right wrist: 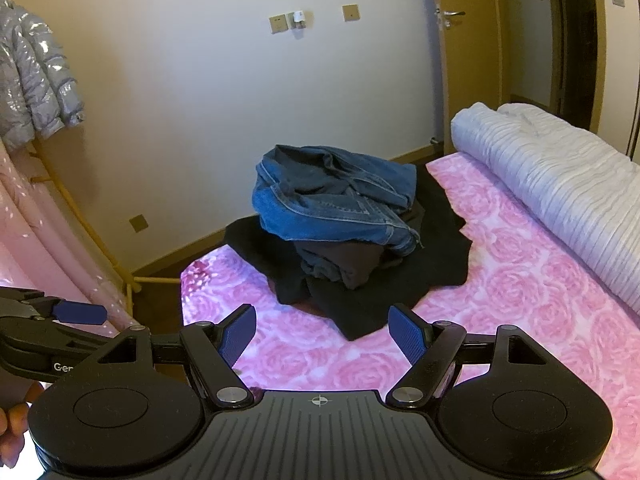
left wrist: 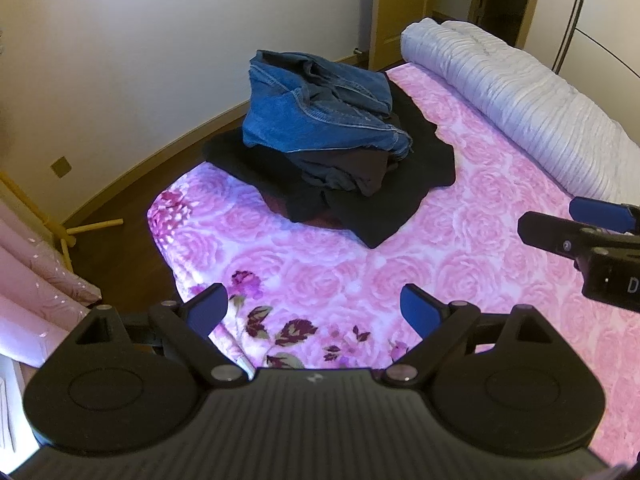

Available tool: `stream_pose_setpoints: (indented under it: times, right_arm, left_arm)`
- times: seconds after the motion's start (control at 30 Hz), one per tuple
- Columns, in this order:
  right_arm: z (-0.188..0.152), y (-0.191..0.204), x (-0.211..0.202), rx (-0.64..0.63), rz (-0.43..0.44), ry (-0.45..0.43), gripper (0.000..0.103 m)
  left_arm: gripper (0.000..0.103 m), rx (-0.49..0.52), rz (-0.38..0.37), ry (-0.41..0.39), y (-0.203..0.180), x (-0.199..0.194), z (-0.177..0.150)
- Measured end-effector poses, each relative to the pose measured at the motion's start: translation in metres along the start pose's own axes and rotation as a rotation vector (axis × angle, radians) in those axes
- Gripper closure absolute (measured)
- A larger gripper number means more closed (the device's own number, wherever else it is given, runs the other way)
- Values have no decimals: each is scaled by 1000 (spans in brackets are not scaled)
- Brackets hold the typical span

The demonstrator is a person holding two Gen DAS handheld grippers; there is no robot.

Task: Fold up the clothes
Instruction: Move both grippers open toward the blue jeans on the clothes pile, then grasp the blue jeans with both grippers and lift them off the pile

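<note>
The left gripper (left wrist: 314, 310) is held above the bed (left wrist: 460, 240) near its front edge, jaws spread wide, with nothing between the blue pads (left wrist: 208, 312). The right gripper (right wrist: 322, 334) is likewise spread and empty, hovering over the pink rose-patterned bedcover (right wrist: 520, 300) just short of the clothes. Each gripper is seen at the side of the other's view, the two being held side by side and apart. A heap of clothes is found toward the far left corner of the bed: a crumpled blue denim garment (left wrist: 316, 108) lies uppermost, a bunched dark grey garment (left wrist: 352, 172) beneath it, and a black garment (left wrist: 384, 208) spread flat at the bottom, touching the bedcover. A rolled pale quilt (left wrist: 520, 96) lies along the right edge of the bed, apart from the heap. A silver padded jacket (right wrist: 32, 76) hangs at the left wall.
</note>
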State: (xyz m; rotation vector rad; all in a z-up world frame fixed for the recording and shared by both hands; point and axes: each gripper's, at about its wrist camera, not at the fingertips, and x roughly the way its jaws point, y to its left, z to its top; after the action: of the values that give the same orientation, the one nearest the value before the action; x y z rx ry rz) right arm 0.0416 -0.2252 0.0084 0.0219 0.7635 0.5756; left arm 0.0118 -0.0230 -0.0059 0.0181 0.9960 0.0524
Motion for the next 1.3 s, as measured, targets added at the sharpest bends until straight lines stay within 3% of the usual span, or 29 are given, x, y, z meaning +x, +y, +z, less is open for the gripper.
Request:
stream_pose_setpoints:
  times: [0.33, 0.6, 0.87, 1.1, 1.27, 1.3]
  right_arm:
    - [-1, -2, 10, -26, 32, 17, 27]
    - [14, 10, 58, -199, 38, 24, 27]
    - [48, 21, 178, -472, -32, 106, 27]
    - [60, 15, 329, -732, -80, 236, 27]
    - [67, 10, 397, -838, -52, 255, 27]
    - [68, 8, 406, -844, -41, 263, 32]
  left_arm:
    - [12, -14, 13, -15, 16, 2, -3]
    - [12, 165, 15, -83, 44, 61, 36]
    - [12, 486, -97, -205, 68, 176, 111]
    - [12, 979, -131, -437, 63, 266, 143]
    - [18, 1097, -170, -477, 63, 308, 160]
    - [19, 1108, -189, -481, 64, 312, 162]
